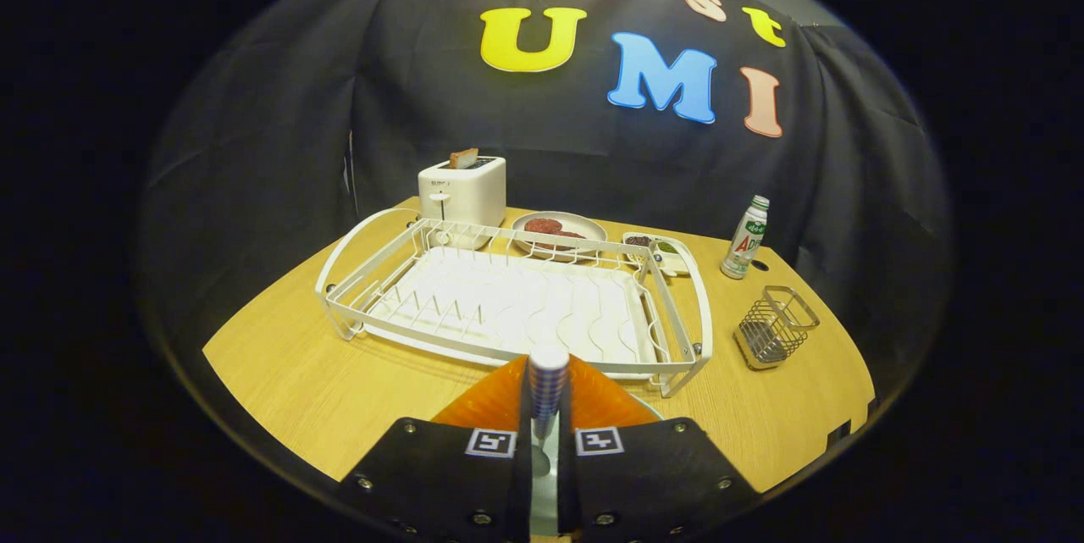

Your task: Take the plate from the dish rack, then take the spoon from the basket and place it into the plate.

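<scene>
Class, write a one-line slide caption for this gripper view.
Gripper shut on a spoon above a plate, just before the empty dish rack.

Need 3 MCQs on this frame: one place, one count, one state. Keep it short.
1. The wire basket stands:
A. on the table past one end of the dish rack
B. inside the dish rack
C. on the toaster

2. Bread slices sticking out of the toaster:
A. none
B. one
C. three

3. The gripper's fingers are:
A. wide open
B. shut on a spoon
C. shut on the bottle

Key:
1 A: the wire basket sits on the table off the end of the dish rack, nearer than the bottle.
2 B: one slice pokes from the toaster.
3 B: the gripper has the spoon pinched between both fingers.
</scene>
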The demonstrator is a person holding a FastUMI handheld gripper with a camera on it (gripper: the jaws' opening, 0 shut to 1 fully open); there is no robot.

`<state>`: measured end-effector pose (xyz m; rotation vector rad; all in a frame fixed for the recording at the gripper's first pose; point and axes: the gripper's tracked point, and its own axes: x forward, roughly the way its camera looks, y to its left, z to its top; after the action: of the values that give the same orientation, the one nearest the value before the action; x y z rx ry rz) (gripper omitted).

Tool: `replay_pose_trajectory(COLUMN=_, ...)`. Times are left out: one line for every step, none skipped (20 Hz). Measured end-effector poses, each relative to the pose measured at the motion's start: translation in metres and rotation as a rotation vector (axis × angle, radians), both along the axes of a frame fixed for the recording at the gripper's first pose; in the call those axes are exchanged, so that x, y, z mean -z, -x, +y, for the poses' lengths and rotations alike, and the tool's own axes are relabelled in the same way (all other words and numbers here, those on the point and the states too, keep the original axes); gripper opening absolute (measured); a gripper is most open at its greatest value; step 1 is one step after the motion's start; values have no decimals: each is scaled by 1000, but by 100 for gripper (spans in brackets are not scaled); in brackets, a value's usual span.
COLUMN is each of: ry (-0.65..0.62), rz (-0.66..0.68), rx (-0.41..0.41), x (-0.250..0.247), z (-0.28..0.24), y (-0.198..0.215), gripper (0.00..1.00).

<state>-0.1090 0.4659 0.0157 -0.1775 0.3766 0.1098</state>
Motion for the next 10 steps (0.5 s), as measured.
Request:
replay_pose_trajectory(ry=-4, rz=-4, rx=21, x=0, z=-5, y=1, gripper=12)
replay_pose_trajectory(ry=-8, rz=-6, rx=38, x=0, z=-9, y=2, gripper=14)
replay_pose_trajectory(ry=-17, rz=-6, rx=47, x=1, z=-10, y=3, gripper=14)
replay_pose_trajectory(ry=-26, rz=-4, rx=49, x=1, z=-10, y=3, gripper=15)
replay_pose_trajectory(ry=-25, rz=-4, rx=51, x=1, z=-12, y=2, gripper=15)
replay_pose_trajectory(ry=-20, rz=-6, rx=58, x=0, z=-15, y=4, gripper=16)
replay_pose_trajectory(ry=-13, rz=-12, rx=63, x=0, z=-17, y=-1, gripper=17)
replay_pose_trajectory(ry=-4, rz=-13, rx=73, x=-2, z=-22, y=3, gripper=25)
replay_pose_trajectory(ry=1, rz=-12, rx=86, x=-2, z=-26, y=2, gripper=25)
replay_pose_trajectory(ry=-4, rz=-8, rx=95, x=0, z=-28, y=3, gripper=25)
